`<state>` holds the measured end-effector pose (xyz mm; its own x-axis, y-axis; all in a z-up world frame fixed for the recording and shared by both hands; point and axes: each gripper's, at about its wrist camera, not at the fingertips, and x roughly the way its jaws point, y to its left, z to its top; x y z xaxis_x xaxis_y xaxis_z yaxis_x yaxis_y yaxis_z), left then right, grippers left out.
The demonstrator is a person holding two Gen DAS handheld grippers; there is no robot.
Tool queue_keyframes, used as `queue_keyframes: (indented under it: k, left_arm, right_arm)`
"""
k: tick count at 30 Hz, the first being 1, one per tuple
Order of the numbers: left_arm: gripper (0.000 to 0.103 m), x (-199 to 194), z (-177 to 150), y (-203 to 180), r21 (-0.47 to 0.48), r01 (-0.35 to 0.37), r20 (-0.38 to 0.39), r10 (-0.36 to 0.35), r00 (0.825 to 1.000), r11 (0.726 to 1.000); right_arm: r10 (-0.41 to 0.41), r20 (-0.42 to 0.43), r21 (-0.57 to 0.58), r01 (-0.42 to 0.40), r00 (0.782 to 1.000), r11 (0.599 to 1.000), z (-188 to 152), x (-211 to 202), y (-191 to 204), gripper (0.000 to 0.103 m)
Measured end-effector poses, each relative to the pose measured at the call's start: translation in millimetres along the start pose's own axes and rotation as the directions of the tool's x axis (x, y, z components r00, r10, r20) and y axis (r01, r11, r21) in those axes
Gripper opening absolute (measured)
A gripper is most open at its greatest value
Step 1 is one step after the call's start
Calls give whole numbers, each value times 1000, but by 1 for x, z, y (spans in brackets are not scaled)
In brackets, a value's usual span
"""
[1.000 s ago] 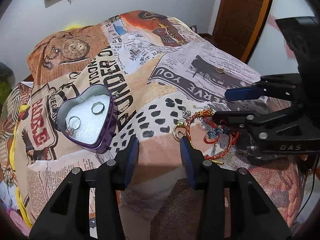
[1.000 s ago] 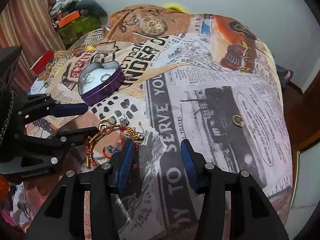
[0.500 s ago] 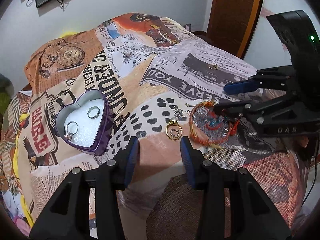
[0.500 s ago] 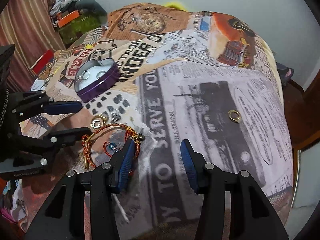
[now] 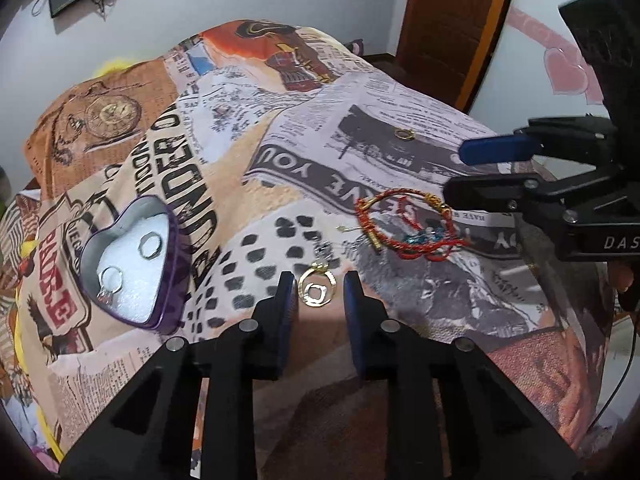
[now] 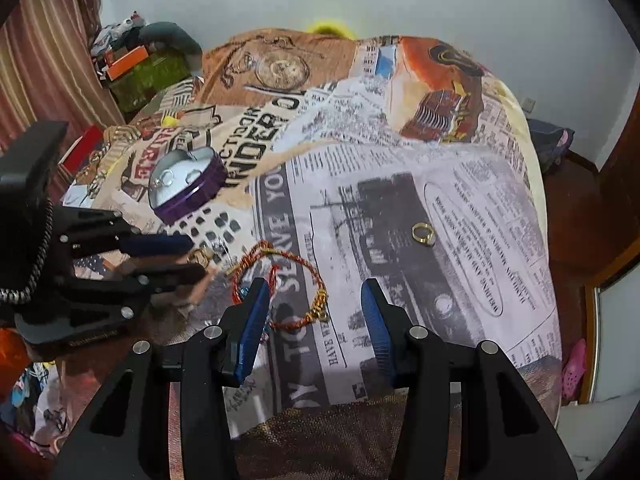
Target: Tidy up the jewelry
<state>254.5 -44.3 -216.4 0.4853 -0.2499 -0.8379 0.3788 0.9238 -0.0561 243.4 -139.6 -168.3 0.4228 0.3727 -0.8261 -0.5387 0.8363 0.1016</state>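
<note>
A purple heart-shaped tin (image 5: 132, 260) lies open on the printed bedspread with two silver rings (image 5: 150, 246) inside; it also shows in the right wrist view (image 6: 186, 186). My left gripper (image 5: 318, 288) is open, its blue fingers on either side of a gold round pendant (image 5: 317, 290), apart from it. A red and gold cord bracelet (image 5: 404, 226) lies to the right. My right gripper (image 6: 314, 300) is open just over that bracelet (image 6: 280, 280). A gold ring (image 6: 423, 234) lies farther off on the newspaper print, also in the left wrist view (image 5: 404, 133).
A small silver piece (image 5: 324, 250) lies just beyond the pendant. The bedspread (image 5: 240, 140) falls away at its edges. A wooden door (image 5: 452, 20) stands behind, and clutter (image 6: 136, 64) sits at the back left by a striped curtain.
My left gripper has moved forward so the gold pendant now lies between its fingers. My right gripper has moved over the bracelet, which has shifted on the cloth.
</note>
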Motion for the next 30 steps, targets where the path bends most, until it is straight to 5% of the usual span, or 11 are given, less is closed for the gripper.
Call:
queue_keyframes:
  k: [9,18,30]
  left_arm:
    - [18,3,0,1,-17,-23,22,24,999,1000]
    - [18,-35,-3,28,-131,-8,112,23,993,991]
    - [18,-56,-23,54,-178,-56,137,81,987,982]
  right_arm:
    - [24,18,9,-24,1000,1000,5,-1,5,44]
    - [44,31,-51,-42,999,998,18,3,30,44]
    - [126,-72,-125,-134,989,983,18,35,68,25]
